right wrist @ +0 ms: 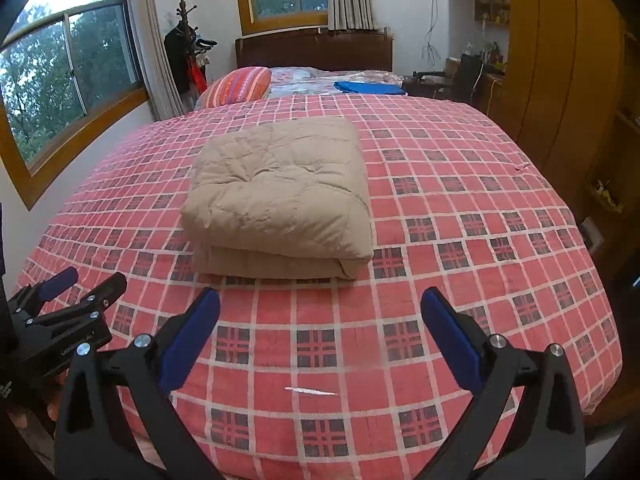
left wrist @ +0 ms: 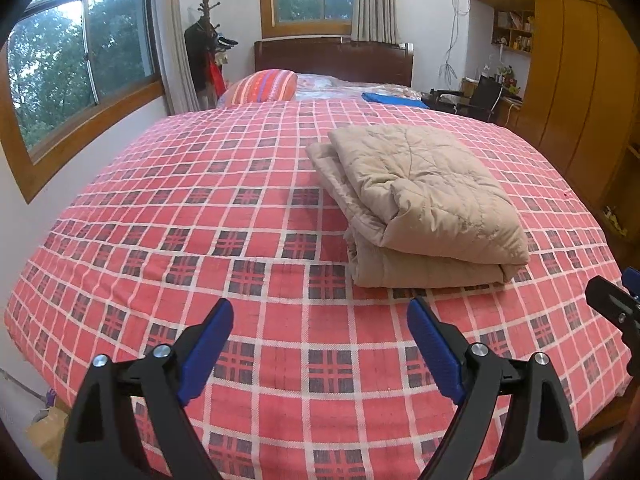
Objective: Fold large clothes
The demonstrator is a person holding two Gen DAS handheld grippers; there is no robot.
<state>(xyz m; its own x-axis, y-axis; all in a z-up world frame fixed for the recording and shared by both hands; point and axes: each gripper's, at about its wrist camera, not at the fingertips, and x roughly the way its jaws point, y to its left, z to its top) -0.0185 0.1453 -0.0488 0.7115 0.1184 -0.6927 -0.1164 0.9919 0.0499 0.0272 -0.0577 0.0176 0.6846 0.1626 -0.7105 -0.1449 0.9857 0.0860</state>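
1. Near, bottom of frame, left wrist view: left gripper (left wrist: 320, 344) has its jaws spread wide w/ nothing between them, only plaid bedspread (left wrist: 200, 216) showing in the gap. Held low over the near bed edge, clear of the work; judged a stand-off pose.
2. Near, bottom of right wrist view: right gripper (right wrist: 320, 336) likewise released, blue pads apart, empty. Small white scrap (right wrist: 310, 391) lies on the spread just ahead of it, lower centre.
3. Mid-frame: beige quilted garment (right wrist: 280, 196) sits as a compact stacked bundle on the bed, well apart from both tools. Thick rolled fold faces the cameras, prob. so the loose edges stay tucked at the far side. Judged folding done or nearly so.
4. Cross-view: left wrist view shows bundle at centre-right (left wrist: 424, 196) w/ a lower layer sticking out at its upper-left corner, so layers aren't flush; right wrist view hides that, bundle looks square.
5. Each view catches the other tool at its edge: right-hand one at right margin, left-hand one at lower left.
6. Far, top of frame: striped pillow (right wrist: 236, 86), blue folded cloth (right wrist: 368, 87), headboard (right wrist: 314, 50).
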